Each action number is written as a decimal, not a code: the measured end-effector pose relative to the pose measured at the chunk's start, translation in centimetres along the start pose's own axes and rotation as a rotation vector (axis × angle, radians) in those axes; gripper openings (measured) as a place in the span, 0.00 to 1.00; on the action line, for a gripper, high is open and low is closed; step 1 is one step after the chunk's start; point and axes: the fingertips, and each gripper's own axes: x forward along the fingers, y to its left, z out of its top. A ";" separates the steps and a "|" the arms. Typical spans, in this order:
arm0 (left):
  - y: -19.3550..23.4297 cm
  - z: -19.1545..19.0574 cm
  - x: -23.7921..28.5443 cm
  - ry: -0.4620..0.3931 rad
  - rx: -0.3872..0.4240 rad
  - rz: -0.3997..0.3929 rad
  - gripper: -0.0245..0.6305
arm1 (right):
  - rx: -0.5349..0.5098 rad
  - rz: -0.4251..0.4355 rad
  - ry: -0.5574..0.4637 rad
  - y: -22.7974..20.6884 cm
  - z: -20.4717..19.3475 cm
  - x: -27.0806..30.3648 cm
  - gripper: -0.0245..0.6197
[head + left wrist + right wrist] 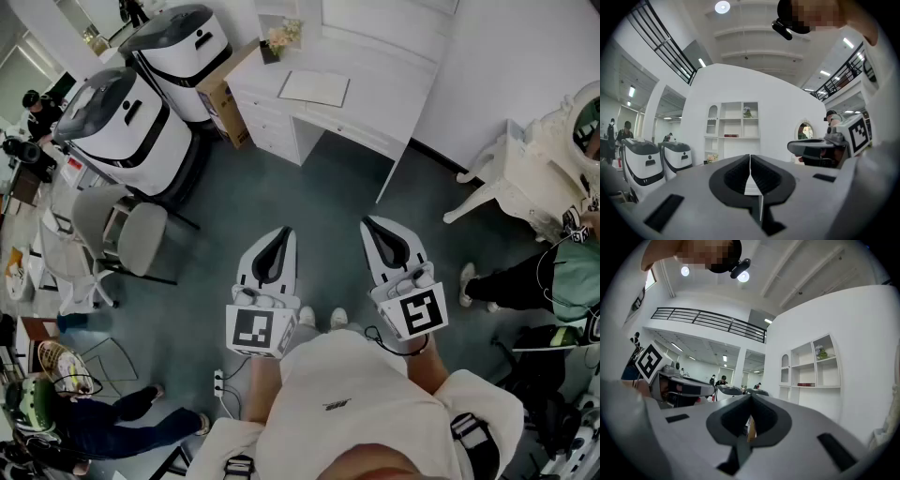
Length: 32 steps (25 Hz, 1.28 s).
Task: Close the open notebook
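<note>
The person's white shirt (361, 389) is seen nearest. Well beyond, on the white desk (389, 86), the notebook (315, 87) lies flat, apparently open and untouched. The left gripper (279, 234) and right gripper (373, 227) are held jaws together, empty. The whole task is judged left to do.

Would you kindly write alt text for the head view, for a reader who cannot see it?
Seen from above, a person holds the left gripper and the right gripper, both shut and empty, over a grey floor. Ahead stands a white desk with a flat notebook on it.
</note>
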 end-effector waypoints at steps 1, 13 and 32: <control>-0.2 -0.1 0.1 0.002 0.006 0.005 0.04 | -0.012 -0.009 0.000 -0.4 -0.3 -0.1 0.03; 0.7 -0.9 2.2 0.019 0.002 0.045 0.04 | 0.012 0.023 0.040 -1.3 -2.6 2.3 0.03; 11.0 -1.8 14.3 0.046 0.000 0.021 0.04 | -0.014 0.024 0.066 -6.5 -4.7 16.7 0.03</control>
